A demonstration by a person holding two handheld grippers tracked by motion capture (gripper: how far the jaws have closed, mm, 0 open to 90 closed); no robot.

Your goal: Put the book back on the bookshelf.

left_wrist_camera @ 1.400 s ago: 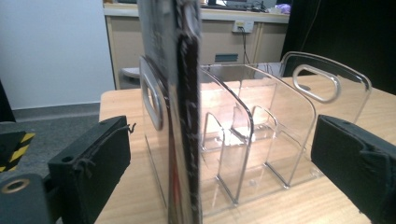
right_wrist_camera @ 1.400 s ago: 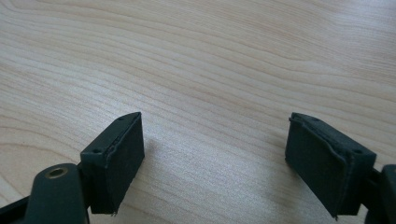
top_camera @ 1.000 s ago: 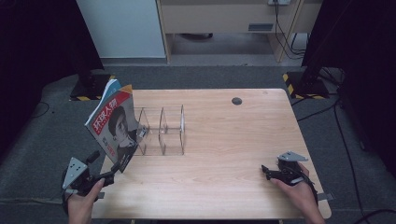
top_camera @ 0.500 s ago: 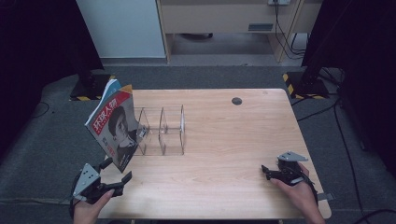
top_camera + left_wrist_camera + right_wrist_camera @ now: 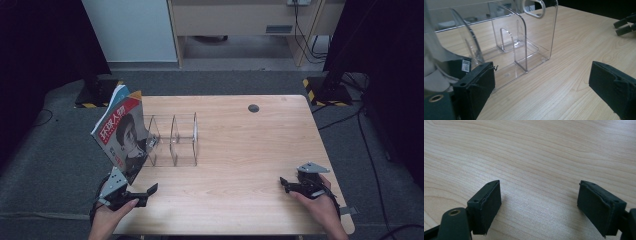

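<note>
A magazine with a red title and a face on its cover leans tilted in the left end of a clear acrylic rack on the wooden table. My left gripper is open at the table's near left corner, just in front of the magazine. In the left gripper view its jaws stand wide apart over bare wood, with the rack close ahead and the magazine's lower corner with a barcode at the left. My right gripper rests open near the front right edge, over bare wood.
A round black grommet sits near the table's far edge. The rack's two right slots hold nothing. Beyond the table are a pale cabinet and black stands on grey carpet. The right gripper shows far off in the left gripper view.
My left gripper has moved right and forward from beyond the table's left edge to the near left corner, closer to the rack. The right gripper has stayed put.
</note>
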